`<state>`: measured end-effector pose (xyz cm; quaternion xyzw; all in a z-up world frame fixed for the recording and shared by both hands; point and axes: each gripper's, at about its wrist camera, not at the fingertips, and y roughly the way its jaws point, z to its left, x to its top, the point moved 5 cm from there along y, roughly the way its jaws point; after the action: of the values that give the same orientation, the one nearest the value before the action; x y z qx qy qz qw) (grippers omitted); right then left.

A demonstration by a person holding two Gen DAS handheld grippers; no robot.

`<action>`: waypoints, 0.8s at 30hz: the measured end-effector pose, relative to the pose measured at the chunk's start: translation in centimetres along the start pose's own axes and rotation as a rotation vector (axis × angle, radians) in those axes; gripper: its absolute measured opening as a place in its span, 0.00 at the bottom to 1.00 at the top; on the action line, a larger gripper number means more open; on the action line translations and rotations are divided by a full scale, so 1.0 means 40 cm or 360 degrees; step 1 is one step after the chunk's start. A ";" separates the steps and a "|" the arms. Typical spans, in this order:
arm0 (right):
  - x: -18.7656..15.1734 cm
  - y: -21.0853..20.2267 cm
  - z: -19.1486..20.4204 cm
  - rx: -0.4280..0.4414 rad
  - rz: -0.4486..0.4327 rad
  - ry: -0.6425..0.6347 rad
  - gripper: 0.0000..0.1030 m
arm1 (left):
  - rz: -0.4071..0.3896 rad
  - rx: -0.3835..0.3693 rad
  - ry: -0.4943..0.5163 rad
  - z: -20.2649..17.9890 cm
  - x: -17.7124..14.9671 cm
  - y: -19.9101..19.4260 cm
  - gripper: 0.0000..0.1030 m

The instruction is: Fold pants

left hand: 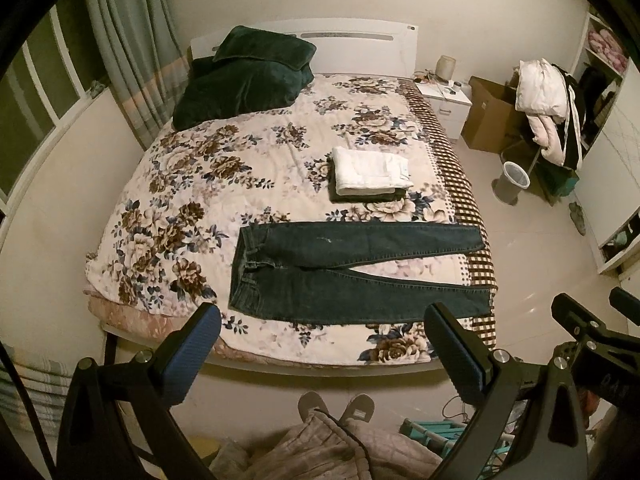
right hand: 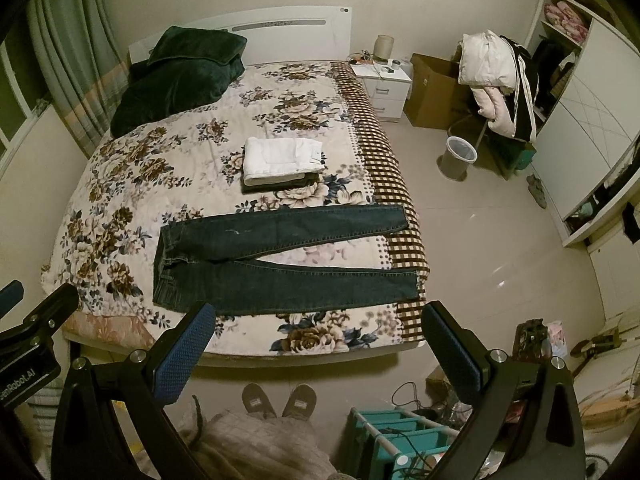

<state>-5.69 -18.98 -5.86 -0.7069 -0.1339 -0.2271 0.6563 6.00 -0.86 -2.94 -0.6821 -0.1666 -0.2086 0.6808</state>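
Note:
Dark blue jeans [left hand: 344, 268] [right hand: 276, 260] lie flat on the floral bedspread [left hand: 208, 184] [right hand: 132, 168], waistband to the left, both legs spread toward the right edge of the bed. My left gripper [left hand: 322, 316] is held high above the foot of the bed, open, with nothing between its blue pads. My right gripper [right hand: 316, 314] hangs beside it at similar height, also open and empty. Neither gripper touches the jeans.
A folded white garment [left hand: 370, 170] [right hand: 282, 158] sits on a dark folded one behind the jeans. Dark green pillows [left hand: 240, 76] lie at the headboard. A nightstand [right hand: 386, 84], cardboard box, bin [right hand: 458, 156] and clothes-laden chair stand right of the bed. A person's shoes [right hand: 278, 400] are below.

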 end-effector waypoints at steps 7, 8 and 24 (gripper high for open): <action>0.004 0.000 -0.004 -0.0004 0.0010 -0.0006 1.00 | 0.0004 -0.0005 -0.0003 -0.011 -0.014 -0.005 1.00; 0.004 -0.001 -0.008 0.0001 0.0013 -0.0005 1.00 | 0.0005 -0.0004 -0.0002 -0.013 -0.015 -0.004 1.00; -0.003 0.007 -0.017 0.0011 0.0030 -0.0010 1.00 | 0.0003 -0.0003 0.0007 -0.014 -0.018 -0.004 1.00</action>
<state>-5.77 -19.65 -6.14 -0.7066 -0.1300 -0.2183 0.6604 5.27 -1.37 -3.19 -0.6824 -0.1642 -0.2096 0.6807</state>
